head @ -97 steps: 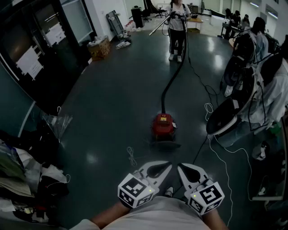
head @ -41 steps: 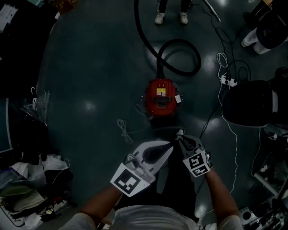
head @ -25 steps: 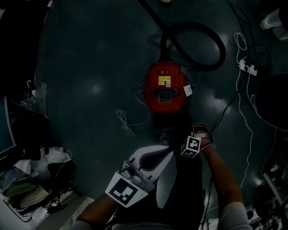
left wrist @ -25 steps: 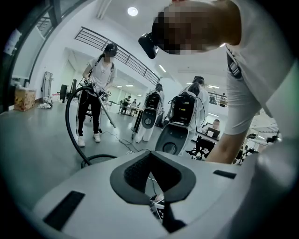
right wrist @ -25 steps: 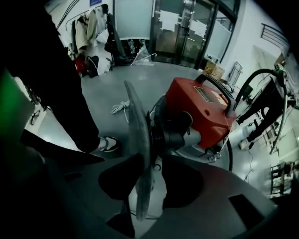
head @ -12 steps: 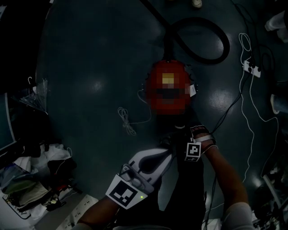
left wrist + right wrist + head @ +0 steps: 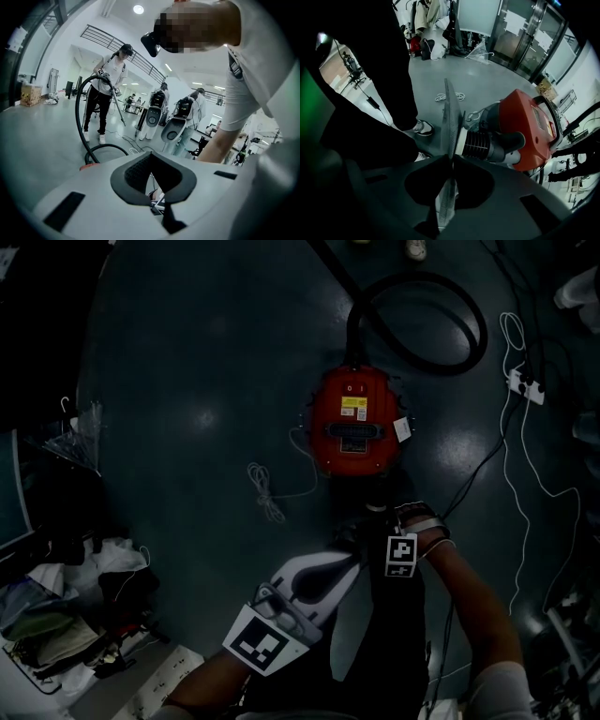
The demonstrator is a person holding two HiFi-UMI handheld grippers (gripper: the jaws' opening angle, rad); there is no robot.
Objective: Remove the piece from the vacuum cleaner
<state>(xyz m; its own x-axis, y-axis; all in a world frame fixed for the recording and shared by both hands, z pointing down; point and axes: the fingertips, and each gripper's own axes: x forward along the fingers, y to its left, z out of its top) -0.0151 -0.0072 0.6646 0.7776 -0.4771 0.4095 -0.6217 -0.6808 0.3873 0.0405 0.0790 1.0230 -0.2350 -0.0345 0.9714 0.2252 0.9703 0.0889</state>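
Note:
The red vacuum cleaner (image 7: pixel 352 423) lies on the dark floor ahead of me, its black hose (image 7: pixel 422 315) looped beyond it. My right gripper (image 7: pixel 377 514) is down at the vacuum's near end. In the right gripper view the gripper (image 7: pixel 451 159) is shut on a thin grey mesh piece (image 7: pixel 451 117) that stands edge-on between the jaws. That piece sits beside the black ribbed part (image 7: pixel 480 144) of the red body (image 7: pixel 529 124). My left gripper (image 7: pixel 354 557) hangs back above my legs, shut and holding nothing (image 7: pixel 150 154).
A coiled white cord (image 7: pixel 267 493) lies left of the vacuum. A power strip (image 7: pixel 525 385) and cables run along the right. Clothes and clutter (image 7: pixel 56 615) fill the lower left. My shoe (image 7: pixel 419 127) is close to the vacuum. Another person (image 7: pixel 105 89) holds the hose wand farther off.
I have come up to the vacuum and now look straight down on it. My right gripper has reached down to its near end. The left gripper has barely moved.

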